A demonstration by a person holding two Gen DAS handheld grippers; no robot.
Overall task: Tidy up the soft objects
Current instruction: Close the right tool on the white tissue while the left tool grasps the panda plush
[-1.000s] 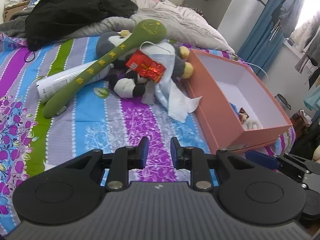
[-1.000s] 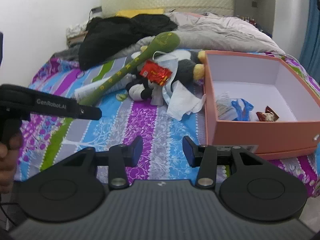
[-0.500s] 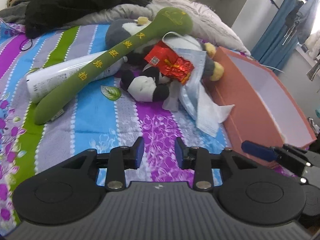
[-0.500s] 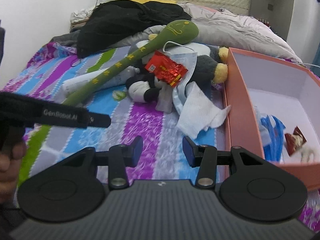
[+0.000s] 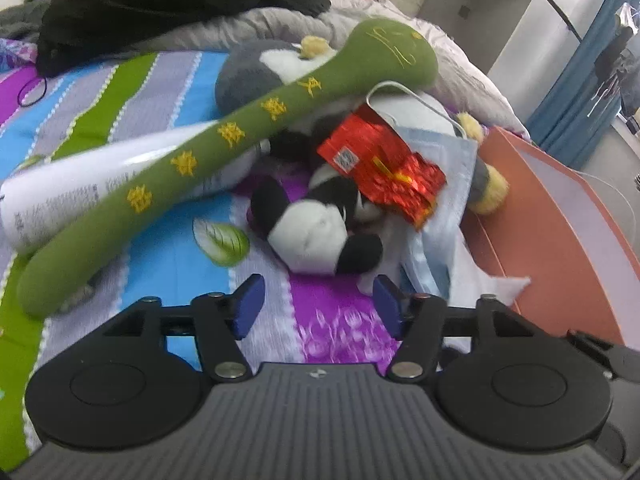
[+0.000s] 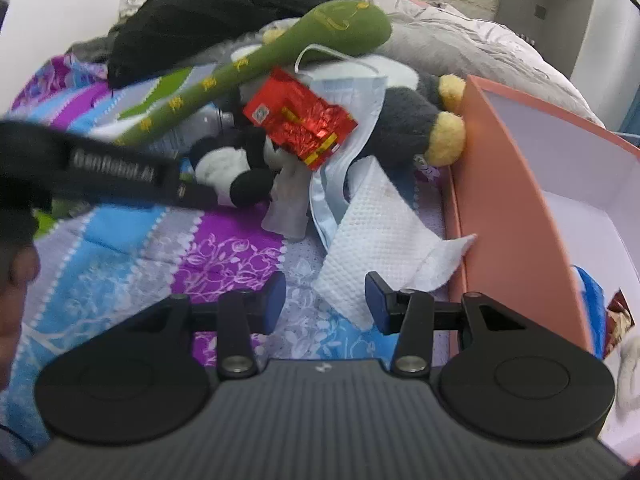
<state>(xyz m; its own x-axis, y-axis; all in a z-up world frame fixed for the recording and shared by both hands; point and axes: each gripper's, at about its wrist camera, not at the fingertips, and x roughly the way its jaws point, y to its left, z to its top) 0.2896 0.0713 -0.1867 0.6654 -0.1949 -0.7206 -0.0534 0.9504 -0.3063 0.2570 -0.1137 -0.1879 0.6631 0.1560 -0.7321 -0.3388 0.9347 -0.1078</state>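
Left gripper (image 5: 316,300): my jaws have just been opening, spread wide, nothing between them, above the striped bedsheet (image 5: 172,264).
Right gripper (image 6: 325,300): my jaws stand partly apart, gripping nothing, over the near corner of the white paper towel (image 6: 376,236).
Black-and-white plush (image 5: 316,232): just beyond my left fingertips, in the pile.
Green plush stick (image 5: 224,136): slants across the pile.
Red foil packet (image 6: 300,118): on the blue face mask (image 6: 352,92).
Pink box (image 6: 520,220): right, touching the towel.

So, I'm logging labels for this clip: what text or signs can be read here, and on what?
"GenRobot.AI": side of the left gripper.
Yellow embroidered characters: green plush stick, too blurred to read.
QR code, gold marks: red foil packet, unreadable.
Fine print: white tube, too small.
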